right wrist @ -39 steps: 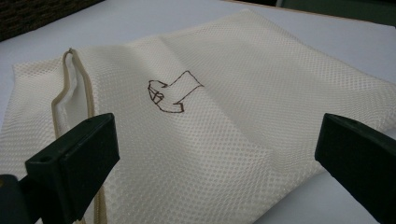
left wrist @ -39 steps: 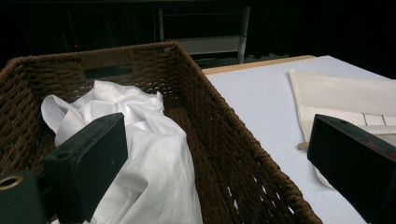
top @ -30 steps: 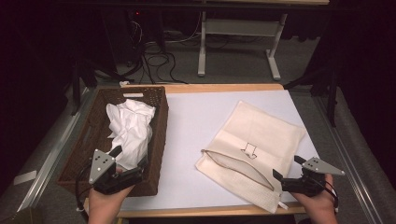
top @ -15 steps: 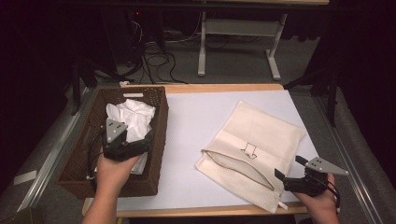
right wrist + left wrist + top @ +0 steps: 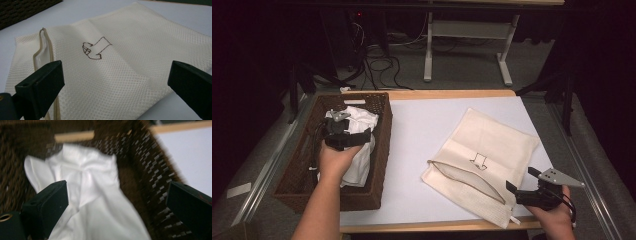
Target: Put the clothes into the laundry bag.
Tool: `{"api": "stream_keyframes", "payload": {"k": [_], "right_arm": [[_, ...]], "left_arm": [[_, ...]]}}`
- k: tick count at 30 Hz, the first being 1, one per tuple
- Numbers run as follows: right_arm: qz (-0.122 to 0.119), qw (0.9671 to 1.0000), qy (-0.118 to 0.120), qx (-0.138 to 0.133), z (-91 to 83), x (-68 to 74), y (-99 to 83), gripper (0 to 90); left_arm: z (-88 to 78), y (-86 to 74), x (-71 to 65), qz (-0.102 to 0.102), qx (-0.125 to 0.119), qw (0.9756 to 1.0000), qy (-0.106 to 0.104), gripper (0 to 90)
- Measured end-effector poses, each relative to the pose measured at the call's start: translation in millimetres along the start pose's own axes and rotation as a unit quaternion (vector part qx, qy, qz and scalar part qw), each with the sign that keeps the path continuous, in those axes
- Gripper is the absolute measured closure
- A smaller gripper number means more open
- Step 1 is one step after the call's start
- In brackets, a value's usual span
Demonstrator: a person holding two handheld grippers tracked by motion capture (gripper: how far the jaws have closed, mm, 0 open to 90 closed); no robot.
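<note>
A crumpled white cloth (image 5: pixel 362 120) lies in a dark woven basket (image 5: pixel 384 131) at the table's left. My left gripper (image 5: pixel 344 129) hovers inside the basket just over the cloth. Its jaws have just been opening and stand wide, with the cloth (image 5: pixel 87 175) below and between them and not pinched. A cream mesh bag (image 5: pixel 492 145) with a small drawn mark lies flat at the right, its zipped mouth (image 5: pixel 462 177) gaping toward the front. My right gripper (image 5: pixel 521 180) rests open at the bag's near corner, the mesh bag (image 5: pixel 120 75) spreading out beyond its jaws.
The basket's wall (image 5: pixel 140 157) rises close on the right of my left gripper, and a pale wooden strip (image 5: pixel 74 137) sits at its far end. A white table top (image 5: pixel 422 125) separates basket and bag. Desk legs and cables stand on the floor beyond.
My left hand has moved from the basket's near end forward over the white cloth. The right hand and the mesh bag have stayed in place.
</note>
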State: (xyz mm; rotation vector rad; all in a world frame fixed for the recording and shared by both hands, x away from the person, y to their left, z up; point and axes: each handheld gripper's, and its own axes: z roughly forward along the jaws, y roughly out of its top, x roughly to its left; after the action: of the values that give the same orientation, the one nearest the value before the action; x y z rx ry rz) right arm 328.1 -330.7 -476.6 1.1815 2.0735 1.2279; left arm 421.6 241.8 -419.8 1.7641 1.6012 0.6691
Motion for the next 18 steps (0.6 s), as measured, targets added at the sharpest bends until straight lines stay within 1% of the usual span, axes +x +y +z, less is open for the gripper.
{"api": "stream_keyframes", "payload": {"k": [1, 2, 3, 4, 6, 7, 8, 9, 10, 11, 12, 13, 14, 15, 16, 17, 18], "right_arm": [[0.000, 1.0000, 0.001, 0.001, 0.2, 0.2, -0.1, 1.7], [-0.001, 1.0000, 0.000, 0.002, 0.4, 0.3, 0.0, 1.8], [-0.004, 1.0000, 0.000, 0.003, 0.9, 0.3, 0.0, 1.8], [-0.004, 1.0000, 0.000, 0.003, 1.3, 0.7, 0.0, 1.9], [-0.004, 1.0000, 0.002, 0.003, 1.9, 1.2, 0.1, 1.8], [-0.003, 1.0000, 0.001, 0.003, 1.8, 1.7, 0.3, 1.7], [-0.005, 1.0000, 0.001, 0.001, 1.5, 2.1, 0.5, 1.8], [-0.006, 1.0000, 0.000, 0.000, 1.1, 2.4, 0.5, 1.8], [-0.006, 1.0000, 0.000, 0.001, 0.9, 2.8, 0.2, 1.8], [-0.007, 1.0000, -0.001, 0.002, 0.9, 2.7, -0.2, 1.9], [-0.008, 1.0000, 0.000, 0.003, 1.2, 2.6, -0.4, 2.3], [-0.005, 1.0000, -0.001, 0.007, 1.4, 2.9, -0.6, 2.7], [-0.004, 1.0000, -0.001, 0.009, 1.7, 3.0, -0.8, 3.0], [-0.004, 0.9999, -0.001, 0.009, 1.9, 2.9, -0.9, 3.1], [-0.002, 0.9999, -0.001, 0.010, 1.9, 3.1, -0.9, 3.2], [-0.002, 0.9999, -0.002, 0.010, 2.0, 3.2, -1.0, 3.3], [-0.001, 0.9999, -0.002, 0.011, 2.1, 3.4, -1.1, 3.3]], "left_arm": [[6.6, -2.0, 2.2, 0.001, 0.032, 0.9994, -0.010, 5.0], [15.6, -5.3, 2.9, 0.004, 0.071, 0.9974, -0.015, 4.5], [21.9, -8.3, 3.5, 0.011, 0.097, 0.9951, -0.017, 3.3], [26.1, -10.5, 3.2, 0.016, 0.116, 0.9931, -0.013, 3.2], [36.1, -18.5, 0.4, 0.046, 0.150, 0.9875, 0.013, 2.1], [41.1, -23.5, 0.9, 0.050, 0.168, 0.9845, 0.014, 2.0], [45.4, -28.0, 3.1, 0.042, 0.187, 0.9814, 0.006, 1.5], [48.8, -32.1, 5.4, 0.031, 0.202, 0.9790, 0.001, 0.5], [50.6, -34.6, 7.6, 0.024, 0.214, 0.9766, -0.001, 0.3], [52.2, -36.6, 8.7, 0.018, 0.222, 0.9749, 0.001, 0.3], [53.8, -38.3, 8.8, 0.024, 0.233, 0.9722, 0.014, 0.1], [55.6, -40.9, 8.9, 0.033, 0.244, 0.9687, 0.028, 0.1], [57.9, -43.5, 10.0, 0.030, 0.258, 0.9653, 0.029, 0.1], [60.2, -45.9, 10.6, 0.026, 0.268, 0.9626, 0.029, 0.1], [63.6, -49.4, 11.2, 0.022, 0.284, 0.9583, 0.028, 0.1], [64.3, -50.4, 13.1, 0.010, 0.286, 0.9581, 0.022, 0.1], [64.5, -50.5, 14.9, 0.008, 0.286, 0.9580, 0.018, 0.0]]}}
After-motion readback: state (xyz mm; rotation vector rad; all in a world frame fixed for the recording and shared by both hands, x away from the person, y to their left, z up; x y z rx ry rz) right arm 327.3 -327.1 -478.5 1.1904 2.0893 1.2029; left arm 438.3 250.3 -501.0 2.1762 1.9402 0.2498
